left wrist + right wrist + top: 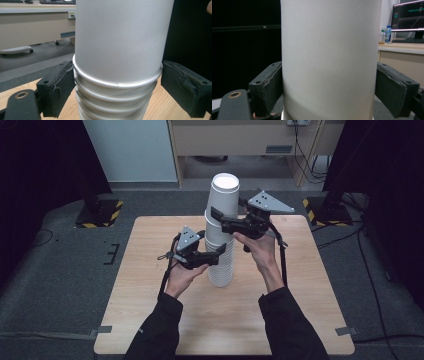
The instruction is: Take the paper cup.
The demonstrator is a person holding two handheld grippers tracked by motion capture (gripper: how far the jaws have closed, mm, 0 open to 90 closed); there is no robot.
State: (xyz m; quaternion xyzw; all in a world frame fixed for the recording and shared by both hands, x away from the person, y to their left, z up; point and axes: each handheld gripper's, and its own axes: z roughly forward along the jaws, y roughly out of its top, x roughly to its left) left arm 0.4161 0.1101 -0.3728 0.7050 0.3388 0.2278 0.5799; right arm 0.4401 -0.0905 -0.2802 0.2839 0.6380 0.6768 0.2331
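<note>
1. Foam-faced black jaws of the left gripper (212, 258) straddle the lower stack of cups (220, 265) from the left. In the left gripper view the pads (58, 86) sit level with the rolled rims; the left pad touches them, the right one stands just clear. It grips the lower stack loosely at most.
2. White paper cups, smooth and matte, form one tall tapered column near the middle of the pale wood-grain table (150, 300). The lower cups are nested tight, their thin rolled lips (117, 85) banded like rings.
3. The top cup (223, 195) rises above the rest, its round mouth open upward.
4. The right gripper (222, 220) reaches in from the right and clasps the top cup's plain wall, both pads (268, 87) pressed against it in the right gripper view. A grey three-cornered plate (267, 201) rides on it.
</note>
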